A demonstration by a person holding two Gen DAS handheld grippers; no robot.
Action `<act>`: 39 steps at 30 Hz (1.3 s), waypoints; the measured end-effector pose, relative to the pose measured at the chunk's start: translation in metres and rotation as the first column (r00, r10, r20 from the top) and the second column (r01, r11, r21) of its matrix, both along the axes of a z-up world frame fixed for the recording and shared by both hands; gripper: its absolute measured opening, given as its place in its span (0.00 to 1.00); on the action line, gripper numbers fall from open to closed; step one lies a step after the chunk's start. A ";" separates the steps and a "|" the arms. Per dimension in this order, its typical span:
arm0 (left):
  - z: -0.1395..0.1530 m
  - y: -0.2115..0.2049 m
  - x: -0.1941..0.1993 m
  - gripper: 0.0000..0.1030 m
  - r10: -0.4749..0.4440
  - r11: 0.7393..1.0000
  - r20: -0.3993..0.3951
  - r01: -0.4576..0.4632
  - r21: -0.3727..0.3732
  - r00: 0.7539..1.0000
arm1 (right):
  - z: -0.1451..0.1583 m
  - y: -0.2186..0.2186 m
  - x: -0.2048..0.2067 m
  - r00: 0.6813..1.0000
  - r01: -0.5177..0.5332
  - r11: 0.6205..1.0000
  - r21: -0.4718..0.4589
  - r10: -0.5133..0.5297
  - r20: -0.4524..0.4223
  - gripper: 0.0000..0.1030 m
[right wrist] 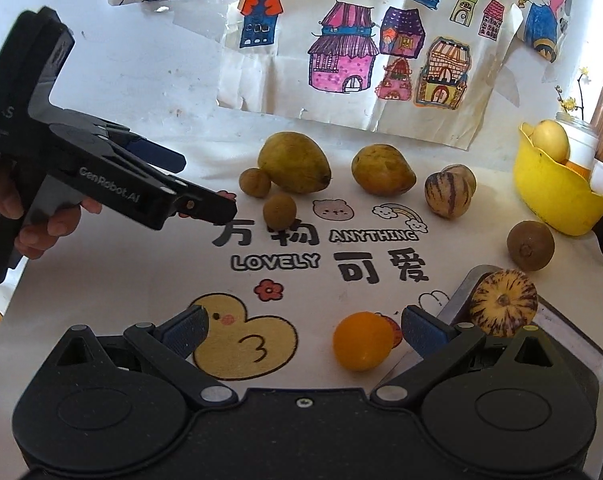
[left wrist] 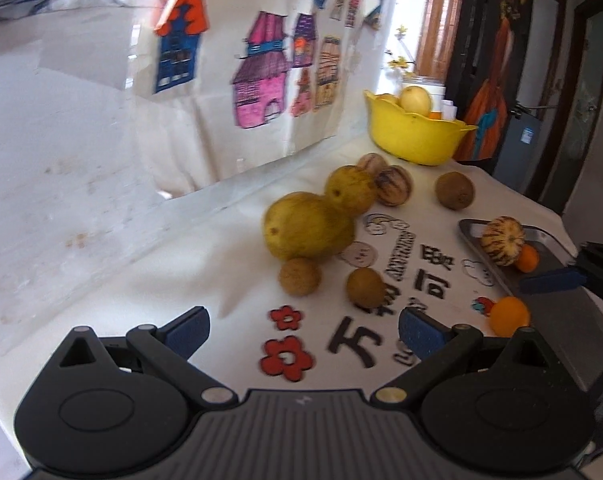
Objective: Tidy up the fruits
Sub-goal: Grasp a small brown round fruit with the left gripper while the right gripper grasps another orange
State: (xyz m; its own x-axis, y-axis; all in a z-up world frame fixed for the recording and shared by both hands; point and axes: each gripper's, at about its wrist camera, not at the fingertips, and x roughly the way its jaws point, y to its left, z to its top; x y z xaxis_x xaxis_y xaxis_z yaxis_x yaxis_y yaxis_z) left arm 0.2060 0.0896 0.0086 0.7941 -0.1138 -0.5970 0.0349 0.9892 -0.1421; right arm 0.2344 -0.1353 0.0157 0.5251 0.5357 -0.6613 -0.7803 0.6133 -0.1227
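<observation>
Fruit lies on a white printed mat [right wrist: 285,280]. Two yellow-green mangoes [right wrist: 293,162] [right wrist: 382,169], small brown kiwis [right wrist: 254,182] [right wrist: 279,211] [right wrist: 530,245], and striped melons [right wrist: 448,195] sit at the back. An orange [right wrist: 362,341] lies between my right gripper's [right wrist: 305,330] open, empty fingers. A striped melon [right wrist: 503,303] sits in the metal tray [right wrist: 573,344]. My left gripper [left wrist: 303,330] is open and empty, above the mat near two kiwis [left wrist: 299,276] [left wrist: 366,287]; it also shows in the right wrist view [right wrist: 205,184].
A yellow bowl [right wrist: 549,196] with a pale fruit [right wrist: 551,140] stands at the back right. A drawing of houses [right wrist: 381,52] hangs on the wall behind. The tray also holds a small orange [left wrist: 527,258].
</observation>
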 end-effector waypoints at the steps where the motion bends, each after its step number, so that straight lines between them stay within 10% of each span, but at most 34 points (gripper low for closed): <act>1: 0.000 -0.002 0.001 1.00 -0.010 1.000 0.001 0.010 -0.006 1.000 | 0.000 0.000 0.000 1.000 -0.003 1.000 -0.004 0.003 0.006 0.99; 17: -0.003 -0.047 0.033 0.96 0.025 0.996 -0.093 -0.033 -0.087 0.995 | -0.010 -0.008 0.001 0.998 -0.014 0.999 -0.030 0.016 0.067 0.85; 39: -0.006 -0.062 0.049 0.49 0.124 0.991 -0.080 -0.128 -0.045 0.989 | -0.011 -0.019 0.009 0.998 0.010 1.000 -0.012 -0.009 0.058 0.45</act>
